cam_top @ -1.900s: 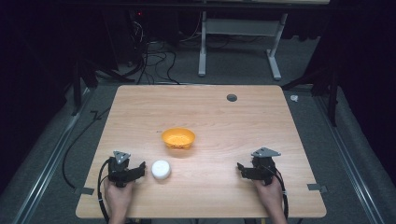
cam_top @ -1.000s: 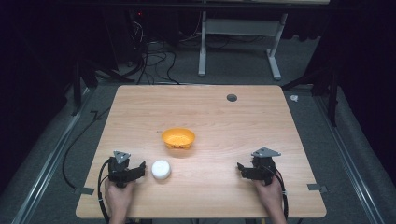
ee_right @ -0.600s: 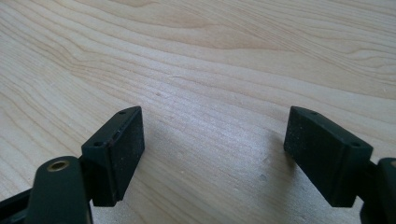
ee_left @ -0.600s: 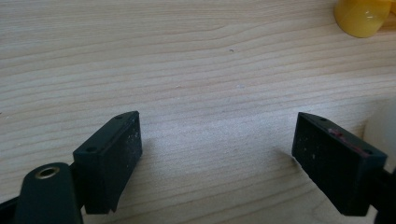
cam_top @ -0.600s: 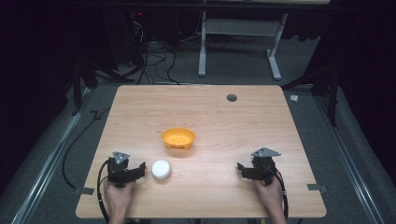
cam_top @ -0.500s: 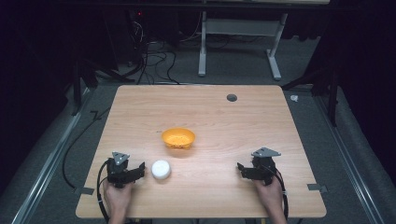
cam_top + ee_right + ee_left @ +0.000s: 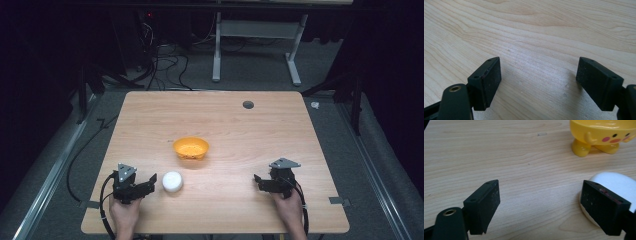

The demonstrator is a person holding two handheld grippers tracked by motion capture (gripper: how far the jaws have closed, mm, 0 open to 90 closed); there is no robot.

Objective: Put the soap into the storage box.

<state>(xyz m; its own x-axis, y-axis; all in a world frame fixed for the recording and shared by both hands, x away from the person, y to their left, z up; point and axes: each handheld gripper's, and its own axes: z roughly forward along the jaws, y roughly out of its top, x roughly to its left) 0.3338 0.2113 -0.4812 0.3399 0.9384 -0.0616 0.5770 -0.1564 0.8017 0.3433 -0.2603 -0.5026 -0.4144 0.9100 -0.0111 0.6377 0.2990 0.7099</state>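
High view: a table (image 7: 260, 125) carries, near its centre, a yellow bowl (image 7: 191, 148); nearer the person lies a white puck (image 7: 172, 181), and at the far right a small dark hole (image 7: 248, 104) marks the top. The left gripper (image 7: 148, 181) rests at the near left edge, pointing right at the puck; the right gripper (image 7: 258, 181) rests at the near right, well apart from both things, pointing left.

Left gripper view: jaws spread wide, holding nothing. The puck (image 7: 616, 187) sits just beyond the right jaw, partly hidden behind it and off the midline; whether jaw and puck touch cannot be told. The bowl (image 7: 602, 133), on stubby feet with a painted face, stands farther off.

Right gripper view: jaws likewise released, with bare wood (image 7: 536, 37) between them.

Judged risk: the puck is offset toward one jaw. If the left gripper advances without first shifting sideways, that jaw would probably strike the puck and push it across the smooth top, possibly against the bowl. Closing off-centre could squeeze it out sideways.
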